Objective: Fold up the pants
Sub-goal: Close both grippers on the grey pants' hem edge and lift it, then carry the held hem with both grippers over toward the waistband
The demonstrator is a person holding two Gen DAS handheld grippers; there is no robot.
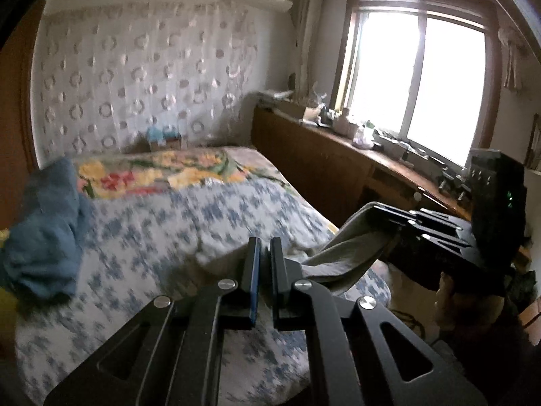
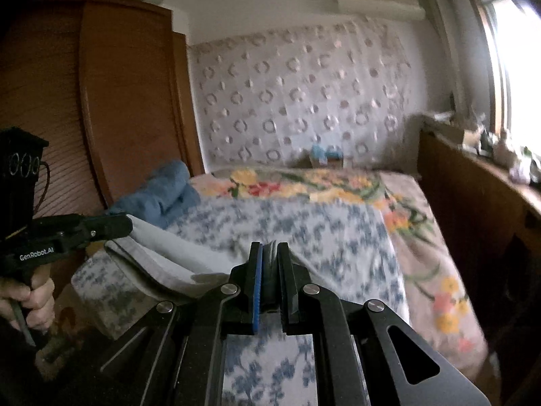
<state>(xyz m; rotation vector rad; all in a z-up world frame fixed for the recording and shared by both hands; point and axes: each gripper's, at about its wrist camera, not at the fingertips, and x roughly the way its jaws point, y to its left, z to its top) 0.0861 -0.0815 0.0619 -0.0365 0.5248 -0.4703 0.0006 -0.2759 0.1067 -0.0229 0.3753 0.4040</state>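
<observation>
The grey pants hang stretched between my two grippers above the bed. In the left wrist view my left gripper is at the bottom centre, its jaws shut, and the cloth runs off to the right from its fingers. That cloth ends in my right gripper, which is clamped on it. In the right wrist view my right gripper is shut with a grey fold between its pads. The pants sag leftward to my left gripper, which pinches their edge. A hand holds that gripper's handle.
Below lies the bed with a blue-flowered cover and a bright floral blanket farther back. A crumpled blue cloth sits at the bed's left. A cluttered wooden sideboard runs along the window side, and a wardrobe stands at the left.
</observation>
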